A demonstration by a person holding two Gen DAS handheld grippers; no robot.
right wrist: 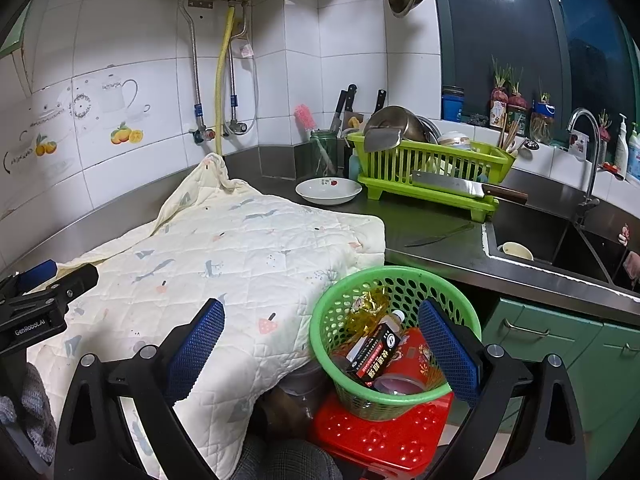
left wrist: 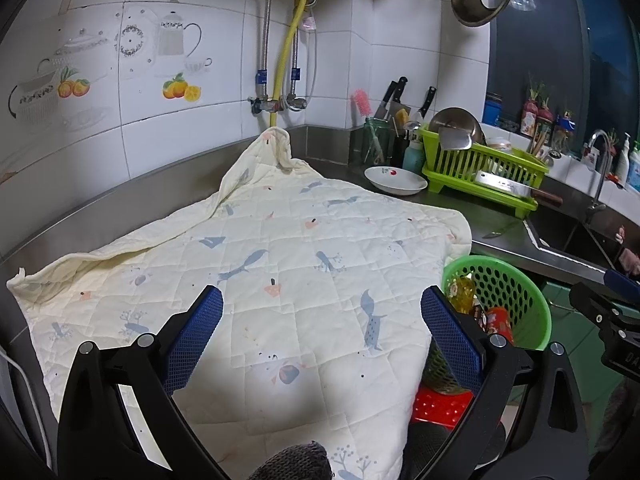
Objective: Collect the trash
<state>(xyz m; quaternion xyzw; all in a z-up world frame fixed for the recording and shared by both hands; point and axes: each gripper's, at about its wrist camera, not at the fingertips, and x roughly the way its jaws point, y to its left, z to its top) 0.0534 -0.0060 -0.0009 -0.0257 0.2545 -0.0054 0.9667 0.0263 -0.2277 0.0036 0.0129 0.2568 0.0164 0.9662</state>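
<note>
Trash sits piled in the green basket [right wrist: 396, 344]: a black box [right wrist: 374, 354] lying tilted on top, a red can [right wrist: 416, 360] beside it, a crumpled yellow wrapper [right wrist: 366, 308] toward the back and the white cap of a bottle [right wrist: 397, 315] poking up between them. That basket stands on a red stool [right wrist: 380, 436] just off the edge of the steel counter [right wrist: 432, 240]. My right gripper [right wrist: 320, 348] hangs spread wide with nothing between its blue pads; its right finger [right wrist: 448, 348] lies over the basket's right rim, while the left finger [right wrist: 196, 348] is over the quilted cloth [right wrist: 224, 256], so the basket and its trash fall in the right half of the gap. I touch none of it.

My left gripper [left wrist: 322, 336] is likewise parted and bare, poised above the same cloth [left wrist: 280, 264], which covers most of the counter and hangs over its near edge. From that hand the basket [left wrist: 504, 300] shows past my right finger [left wrist: 448, 340], outside the gap, with the wrapper [left wrist: 462, 292] and the can [left wrist: 498, 322] visible inside.

Farther back, a white bowl [right wrist: 328, 191] rests on the counter next to a green dish rack [right wrist: 432, 168], a cleaver [right wrist: 468, 188] lies across the rack's tray, and a knife [right wrist: 440, 235] lies near the sink [right wrist: 560, 240].
</note>
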